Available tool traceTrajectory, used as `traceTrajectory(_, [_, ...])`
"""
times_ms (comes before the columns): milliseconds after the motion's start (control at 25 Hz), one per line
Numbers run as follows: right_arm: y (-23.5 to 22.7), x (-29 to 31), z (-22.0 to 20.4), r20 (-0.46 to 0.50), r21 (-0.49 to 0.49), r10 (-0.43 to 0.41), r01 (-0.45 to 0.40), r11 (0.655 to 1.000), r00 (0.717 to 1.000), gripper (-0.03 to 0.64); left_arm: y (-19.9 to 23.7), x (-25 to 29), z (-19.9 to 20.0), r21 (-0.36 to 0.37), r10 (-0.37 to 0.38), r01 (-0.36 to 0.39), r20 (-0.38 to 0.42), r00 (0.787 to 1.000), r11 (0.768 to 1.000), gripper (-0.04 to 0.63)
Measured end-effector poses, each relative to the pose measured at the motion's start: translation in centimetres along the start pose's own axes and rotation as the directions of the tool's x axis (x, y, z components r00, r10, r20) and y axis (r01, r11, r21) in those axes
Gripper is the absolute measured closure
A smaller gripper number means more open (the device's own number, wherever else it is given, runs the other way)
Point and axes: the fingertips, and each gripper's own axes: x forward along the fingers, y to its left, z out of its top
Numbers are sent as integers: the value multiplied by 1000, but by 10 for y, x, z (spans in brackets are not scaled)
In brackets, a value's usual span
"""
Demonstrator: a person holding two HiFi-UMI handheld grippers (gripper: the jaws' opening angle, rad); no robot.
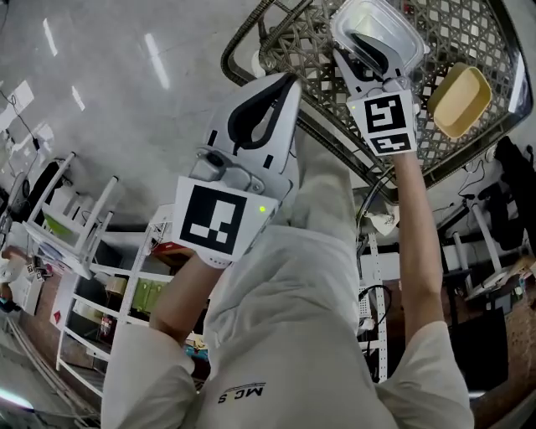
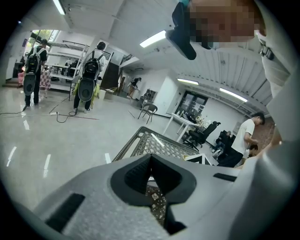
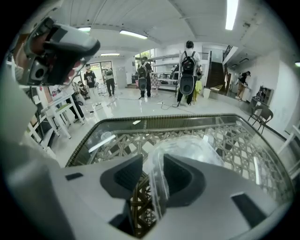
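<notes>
Head view: my left claw (image 1: 289, 80) is shut and empty, just short of the glass-topped woven wicker bench (image 1: 481, 33). My right claw (image 3: 152, 161) is nearer and pinches the near wall of the clear rectangular plastic container (image 1: 381, 25), whose length runs straight ahead. I cannot tell whether it rests on the glass.
</notes>
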Motion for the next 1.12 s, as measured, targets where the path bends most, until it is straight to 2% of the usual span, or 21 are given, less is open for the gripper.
traceTrajectory(160, [1, 5, -7, -45, -68, -30, 27, 997, 999, 466, 1, -2, 0, 1, 1, -1, 0, 1000, 1000, 572])
traceTrajectory(480, [0, 5, -7, -52, -70, -32, 28, 997, 998, 468, 0, -4, 1, 2, 1, -1, 6, 1000, 1000, 572])
traceTrajectory(720, [0, 6, -8, -71, -74, -27, 22, 997, 997, 535, 0, -6, 0, 0, 1, -1, 10, 1000, 1000, 572])
traceTrajectory(920, [1, 4, -6, -111, -139, -32, 16, 990, 993, 549, 0, -9, 4, 9, 1, -1, 19, 1000, 1000, 572])
traceTrajectory(1120, [6, -2, -8, -114, -138, -25, 9, 990, 993, 552, -1, -14, 6, 14, -6, 5, 20, 1000, 1000, 572])
